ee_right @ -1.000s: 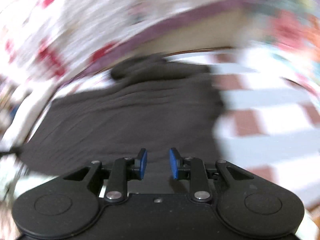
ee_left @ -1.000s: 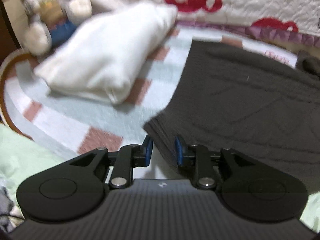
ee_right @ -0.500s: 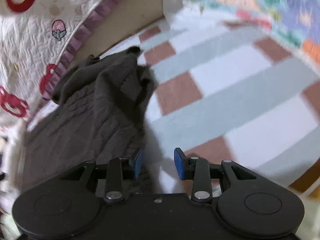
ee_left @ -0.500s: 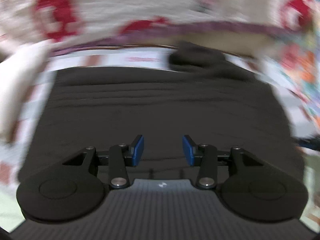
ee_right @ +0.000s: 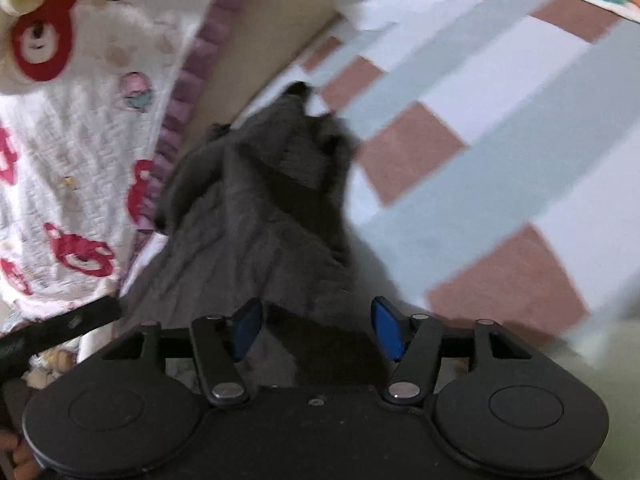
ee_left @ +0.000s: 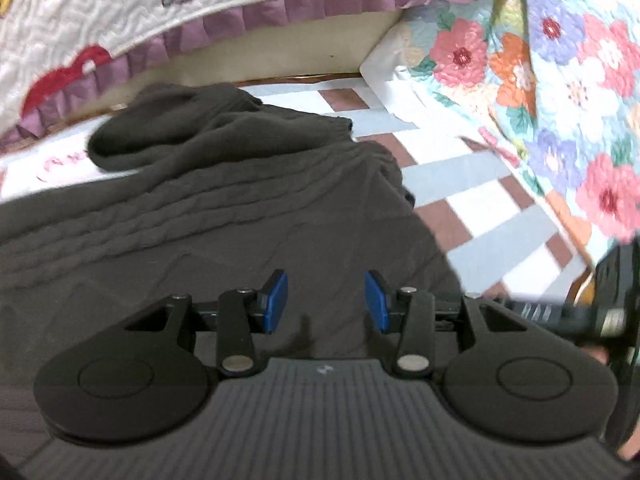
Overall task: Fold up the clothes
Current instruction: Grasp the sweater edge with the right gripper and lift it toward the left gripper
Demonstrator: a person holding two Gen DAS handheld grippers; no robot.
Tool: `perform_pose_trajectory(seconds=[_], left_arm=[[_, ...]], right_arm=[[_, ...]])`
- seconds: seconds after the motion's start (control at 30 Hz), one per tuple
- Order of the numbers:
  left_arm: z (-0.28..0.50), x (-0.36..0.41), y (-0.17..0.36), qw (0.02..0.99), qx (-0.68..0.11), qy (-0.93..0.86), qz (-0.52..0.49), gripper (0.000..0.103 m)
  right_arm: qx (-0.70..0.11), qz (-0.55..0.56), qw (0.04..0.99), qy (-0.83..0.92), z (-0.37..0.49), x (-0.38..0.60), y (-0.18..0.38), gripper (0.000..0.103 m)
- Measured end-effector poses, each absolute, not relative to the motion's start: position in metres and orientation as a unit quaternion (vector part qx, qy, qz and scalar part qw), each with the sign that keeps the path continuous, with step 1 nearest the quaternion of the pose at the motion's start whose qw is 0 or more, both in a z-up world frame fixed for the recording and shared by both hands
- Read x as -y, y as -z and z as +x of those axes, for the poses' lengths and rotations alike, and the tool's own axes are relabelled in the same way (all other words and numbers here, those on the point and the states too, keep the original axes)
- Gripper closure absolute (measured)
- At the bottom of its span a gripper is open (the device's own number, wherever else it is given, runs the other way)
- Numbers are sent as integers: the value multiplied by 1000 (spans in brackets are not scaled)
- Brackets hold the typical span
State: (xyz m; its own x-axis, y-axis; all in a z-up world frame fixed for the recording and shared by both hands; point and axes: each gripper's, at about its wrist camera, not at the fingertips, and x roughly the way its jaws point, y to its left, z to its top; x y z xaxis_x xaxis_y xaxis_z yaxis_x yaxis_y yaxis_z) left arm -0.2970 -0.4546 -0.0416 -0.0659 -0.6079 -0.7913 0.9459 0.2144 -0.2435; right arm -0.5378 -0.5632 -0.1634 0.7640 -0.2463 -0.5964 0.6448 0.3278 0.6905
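A dark grey knitted sweater (ee_left: 224,208) lies spread on a checked bedsheet (ee_left: 472,184), with a bunched sleeve or collar at its far end. My left gripper (ee_left: 326,300) hovers open over the sweater's near part, nothing between its blue pads. In the right wrist view the same sweater (ee_right: 260,216) runs away from me toward the wall. My right gripper (ee_right: 316,330) is open over the sweater's near right edge, its jaws wide apart with cloth beneath them.
A white quilt with red bears and a purple frill (ee_left: 160,32) hangs along the far side. A floral quilt (ee_left: 560,92) lies at the right. The other gripper's black body (ee_left: 616,312) shows at the right edge of the left view.
Both views swung right: the left gripper went from the sweater's left corner by the pillow to its right half. The right gripper moved to the right edge and opened wider.
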Motion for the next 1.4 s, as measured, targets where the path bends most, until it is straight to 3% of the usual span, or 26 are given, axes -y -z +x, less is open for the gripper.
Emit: perform_pose_trajectory(seconds=[0.03,0.3,0.5,0.67,0.77,0.9,1.0,1.17,1.23,1.3,1.37,1.4], left_arm=[[-299,462,43,645,-430,600,196,61],[-326,499,47,610,-381,652,240,51],[-301,499,90,619,-437,605,245,51],[-284,487,120,642,-446,570,253,49],[-277,479,124,642,-454,572,234,49],[-275,474,126,644,-453,574,226,48],[-277,472,127,645,-448,576,225,48],[-278,470,129,646,-434,582,237,46],[-278,469,128,647,-437,579,237,46],[-279,468,127,647,-437,578,238,46],[-277,467,126,647,-442,577,232,46],[-276,466,126,647,-446,576,227,46]], right_arm=[[-191,489,804,278,-532,557,159,84],[-220,259,904,261,-475,490,123,85],[-240,270,903,233,-484,494,122,85],[-256,287,899,209,-494,500,120,79],[-266,297,896,194,-499,503,119,68],[-225,398,856,242,-539,537,124,57],[-223,449,818,282,-553,559,137,57],[-251,480,790,286,-537,565,152,51],[-238,483,792,288,-527,563,154,42],[-217,481,794,303,-513,563,158,40],[-205,462,804,314,-502,566,159,41],[-212,447,809,317,-494,568,158,68]])
